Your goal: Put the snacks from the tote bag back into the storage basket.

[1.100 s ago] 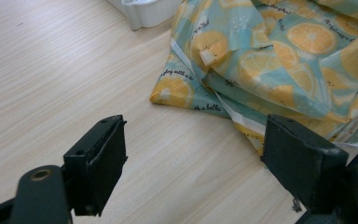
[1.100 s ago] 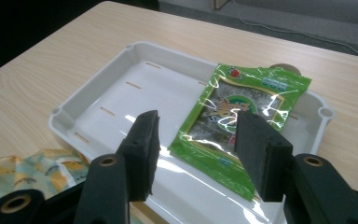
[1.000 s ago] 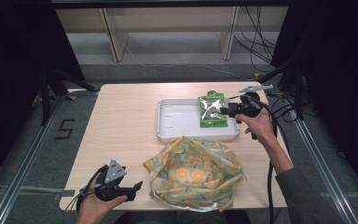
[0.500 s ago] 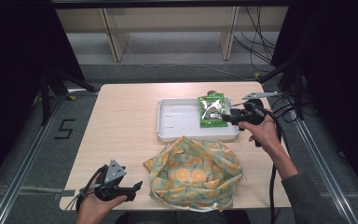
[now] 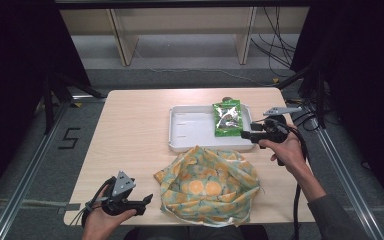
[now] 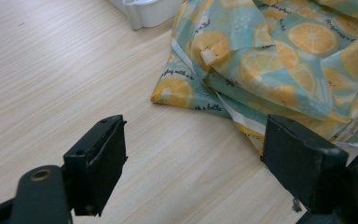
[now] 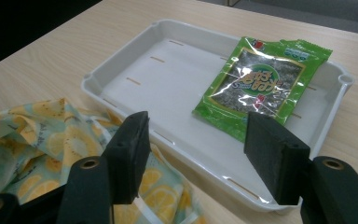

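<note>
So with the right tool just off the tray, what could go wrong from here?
1. The green packet lies partly propped on the white tray's far rim; a nudge might slide it out.
2. The fruit-print cloth bag lies bunched against the tray's near edge, so the open right tool could snag fabric as it swings low.
3. The open left tool sits close to the bag's corner and might drag it.
</note>
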A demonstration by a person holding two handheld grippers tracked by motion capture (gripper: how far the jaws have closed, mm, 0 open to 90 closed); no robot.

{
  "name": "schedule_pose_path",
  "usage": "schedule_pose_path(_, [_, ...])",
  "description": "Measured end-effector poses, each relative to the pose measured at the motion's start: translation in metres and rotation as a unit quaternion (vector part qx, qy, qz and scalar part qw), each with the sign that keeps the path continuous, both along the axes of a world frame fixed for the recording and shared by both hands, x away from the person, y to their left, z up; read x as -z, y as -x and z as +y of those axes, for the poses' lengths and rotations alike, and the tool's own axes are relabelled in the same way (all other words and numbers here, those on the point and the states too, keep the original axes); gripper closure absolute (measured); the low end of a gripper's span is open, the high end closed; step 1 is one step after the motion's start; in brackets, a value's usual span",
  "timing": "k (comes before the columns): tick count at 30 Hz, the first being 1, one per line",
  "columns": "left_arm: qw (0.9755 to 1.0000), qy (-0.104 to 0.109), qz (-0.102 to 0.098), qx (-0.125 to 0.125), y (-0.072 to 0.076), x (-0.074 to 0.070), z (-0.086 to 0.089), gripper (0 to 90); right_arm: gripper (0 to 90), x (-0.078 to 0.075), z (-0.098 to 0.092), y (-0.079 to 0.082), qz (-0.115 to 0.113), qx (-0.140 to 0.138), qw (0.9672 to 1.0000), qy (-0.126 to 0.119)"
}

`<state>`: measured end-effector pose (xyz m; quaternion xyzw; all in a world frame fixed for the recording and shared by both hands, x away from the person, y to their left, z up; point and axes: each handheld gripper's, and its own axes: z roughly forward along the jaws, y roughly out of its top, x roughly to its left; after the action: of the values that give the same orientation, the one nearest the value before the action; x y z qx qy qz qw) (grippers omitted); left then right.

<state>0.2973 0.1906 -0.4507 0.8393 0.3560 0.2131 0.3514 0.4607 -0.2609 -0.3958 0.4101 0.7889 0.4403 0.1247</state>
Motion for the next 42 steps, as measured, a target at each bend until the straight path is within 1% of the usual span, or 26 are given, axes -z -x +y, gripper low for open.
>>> schedule_pose_path(1, [1.0,0.0,-0.001,0.0,0.0,0.0,0.0,21.1,41.3,0.0,0.001,0.003,0.01,0.004,0.9999,-0.008])
schedule_pose_path(2, [1.0,0.0,-0.001,0.001,0.0,0.0,0.0,21.1,41.3,0.0,-0.001,0.003,-0.002,-0.002,1.0,0.007])
schedule_pose_path(3, [1.0,-0.001,0.0,0.001,0.0,0.0,0.0,21.1,41.0,0.0,0.0,0.007,0.013,0.007,0.9999,-0.002])
schedule_pose_path(5, [1.0,-0.001,-0.001,0.001,0.0,0.0,0.0,21.1,40.3,0.002,0.0,0.008,-0.002,0.011,0.9999,-0.006])
schedule_pose_path(6, [1.0,-0.001,-0.001,0.001,0.0,0.0,0.0,21.1,40.1,0.002,-0.002,0.009,0.011,0.006,0.9999,-0.001])
schedule_pose_path(8, [1.0,0.003,0.001,-0.004,0.0,0.0,0.0,21.1,39.8,0.004,-0.002,0.011,0.002,0.01,0.9999,-0.011])
schedule_pose_path(9, [1.0,-0.001,-0.001,0.0,0.0,0.0,0.0,21.1,39.4,0.004,-0.003,0.012,0.006,0.009,0.9999,-0.011])
schedule_pose_path(10, [1.0,-0.003,-0.001,0.001,0.0,0.0,0.001,21.1,38.6,0.004,-0.005,0.011,-0.003,0.003,1.0,0.002])
schedule_pose_path(11, [1.0,-0.002,-0.001,0.001,0.0,0.0,0.001,21.1,37.9,0.004,-0.005,0.014,0.007,0.011,0.9999,0.0])
schedule_pose_path(14, [1.0,0.005,0.004,-0.007,0.001,0.0,0.0,21.1,36.9,0.007,-0.006,0.018,0.008,0.011,0.9999,-0.007])
schedule_pose_path(16, [0.9999,0.007,0.005,-0.011,0.001,0.001,-0.001,21.1,36.4,0.008,-0.008,0.02,-0.002,0.013,0.9999,-0.004])
schedule_pose_path(18, [1.0,0.003,0.002,-0.006,0.0,0.0,0.0,21.1,36.0,0.008,-0.008,0.024,0.012,0.018,0.9997,-0.009])
schedule_pose_path(19, [1.0,0.003,0.002,-0.007,0.0,0.0,0.0,21.1,35.9,0.01,-0.009,0.024,-0.001,0.016,0.9998,-0.01])
schedule_pose_path(22, [1.0,0.003,0.002,-0.006,0.0,0.0,0.0,21.1,35.5,0.011,-0.011,0.028,0.001,0.013,0.9998,-0.012])
schedule_pose_path(23, [1.0,0.003,0.002,-0.007,0.0,0.0,0.0,21.1,35.4,0.011,-0.014,0.028,-0.013,0.009,0.9999,0.001])
schedule_pose_path(24, [1.0,0.002,0.002,-0.006,0.0,0.0,0.0,21.1,35.2,0.011,-0.012,0.031,0.007,0.014,0.9998,-0.012])
schedule_pose_path(26, [1.0,0.0,0.002,-0.005,0.0,0.0,0.001,21.1,35.0,0.014,-0.013,0.032,-0.002,0.009,0.9999,-0.01])
schedule_pose_path(27, [1.0,0.001,0.002,-0.006,0.0,0.0,0.001,21.1,34.8,0.014,-0.013,0.035,0.009,0.017,0.9997,-0.014])
schedule_pose_path(28, [1.0,0.001,0.002,-0.006,0.0,0.0,0.001,21.1,34.8,0.015,-0.014,0.035,-0.001,0.013,0.9998,-0.013])
schedule_pose_path(30, [0.9999,-0.007,0.006,-0.007,0.001,-0.001,0.001,21.1,34.6,0.017,-0.015,0.038,0.003,0.015,0.9998,-0.014])
schedule_pose_path(32, [1.0,0.006,0.004,-0.007,0.001,0.0,0.0,21.1,34.4,0.018,-0.017,0.039,-0.001,0.012,0.9999,-0.009])
schedule_pose_path(35, [1.0,0.006,0.003,-0.002,0.0,0.0,0.0,21.1,34.2,0.019,-0.02,0.044,0.01,0.012,0.9998,-0.009])
schedule_pose_path(36, [1.0,0.006,0.004,-0.002,0.0,0.0,0.0,21.1,34.1,0.021,-0.021,0.044,-0.007,0.013,0.9999,-0.004])
schedule_pose_path(38, [1.0,-0.001,-0.001,0.004,-0.001,0.0,0.001,21.1,33.6,0.022,-0.024,0.047,0.001,0.011,0.9999,0.0])
schedule_pose_path(40, [1.0,0.003,0.001,-0.001,0.0,0.0,0.001,21.1,33.2,0.023,-0.025,0.051,0.011,0.014,0.9998,-0.006])
schedule_pose_path(42, [1.0,0.001,-0.001,0.0,0.0,0.0,0.001,21.1,32.8,0.027,-0.027,0.054,0.004,0.013,0.9999,-0.007])
